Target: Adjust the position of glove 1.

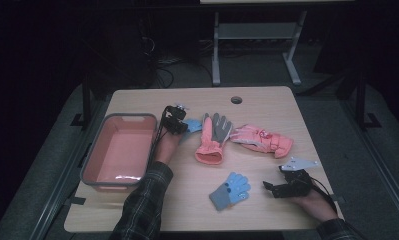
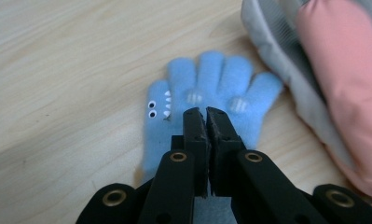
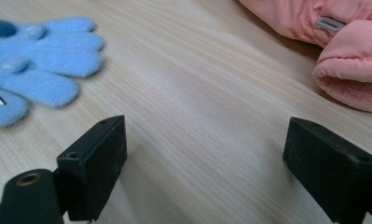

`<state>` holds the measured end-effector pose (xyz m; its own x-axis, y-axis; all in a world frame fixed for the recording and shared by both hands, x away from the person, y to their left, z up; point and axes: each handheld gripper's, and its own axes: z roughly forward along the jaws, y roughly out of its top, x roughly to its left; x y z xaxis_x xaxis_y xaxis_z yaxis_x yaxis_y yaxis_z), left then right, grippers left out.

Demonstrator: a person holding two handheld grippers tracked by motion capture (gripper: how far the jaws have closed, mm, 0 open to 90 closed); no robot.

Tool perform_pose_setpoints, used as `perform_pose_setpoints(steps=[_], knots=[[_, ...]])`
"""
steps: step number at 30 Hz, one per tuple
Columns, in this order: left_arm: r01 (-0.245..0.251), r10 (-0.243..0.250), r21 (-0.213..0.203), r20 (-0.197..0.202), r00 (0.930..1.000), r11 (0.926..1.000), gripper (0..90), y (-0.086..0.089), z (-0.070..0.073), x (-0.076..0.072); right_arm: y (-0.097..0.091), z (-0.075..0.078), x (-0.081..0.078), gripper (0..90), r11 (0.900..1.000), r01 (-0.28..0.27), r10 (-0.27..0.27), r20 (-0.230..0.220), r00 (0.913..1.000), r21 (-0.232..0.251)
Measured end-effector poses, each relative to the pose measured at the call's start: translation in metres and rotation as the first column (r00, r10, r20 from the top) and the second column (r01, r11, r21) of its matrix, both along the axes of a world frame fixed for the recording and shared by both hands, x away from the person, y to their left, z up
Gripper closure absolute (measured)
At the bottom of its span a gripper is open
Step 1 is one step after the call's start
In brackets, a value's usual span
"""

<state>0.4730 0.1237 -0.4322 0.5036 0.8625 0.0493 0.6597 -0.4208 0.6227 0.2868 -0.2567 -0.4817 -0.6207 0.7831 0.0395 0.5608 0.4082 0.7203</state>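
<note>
My left gripper (image 2: 206,112): jaws pinched shut on small blue glove (image 2: 207,93), flat on table (image 2: 58,70) betw. pink bin (image 1: 118,150) & grey-pink glove (image 1: 213,135). My right gripper (image 3: 207,154): jaws wide apart, empty, resting nr 2nd blue glove (image 3: 34,65).

1. The table (image 1: 267,107) is pale wood-grain, smooth and matt.
2. The small blue glove (image 2: 207,100) at the left is fuzzy knit cloth.
3. The pink mitten (image 1: 263,140) at the right is padded, slightly shiny fabric.
4. The bin (image 1: 118,150) is smooth pink plastic, grey-rimmed.
</note>
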Motion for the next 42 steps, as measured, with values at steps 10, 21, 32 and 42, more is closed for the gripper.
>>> perform_pose_setpoints(steps=[10, 21, 32, 42], knots=[[0.047, -0.046, -0.059, 0.019, 0.9988, 0.9971, 87.5, 0.007, 0.033, -0.014, 0.000, 0.000, 0.000, 12.8, 1.0000, 0.000, 0.000, 0.000, 1.0000, 0.000], [0.119, -0.114, -0.121, 0.045, 0.9925, 0.9855, 87.5, 0.014, 0.057, -0.035, 0.000, 0.000, 0.000, 12.8, 1.0000, 0.000, 0.000, -0.001, 1.0000, 0.000], [0.226, -0.220, -0.204, 0.052, 0.9741, 0.9527, 87.5, 0.002, 0.067, -0.073, 0.001, 0.000, 0.000, 12.8, 1.0000, 0.004, -0.004, -0.001, 1.0000, 0.003], [0.323, -0.320, -0.249, 0.057, 0.9458, 0.9129, 87.6, -0.016, 0.066, -0.106, 0.001, 0.000, 0.000, 12.8, 1.0000, 0.004, -0.004, -0.001, 1.0000, 0.002]])
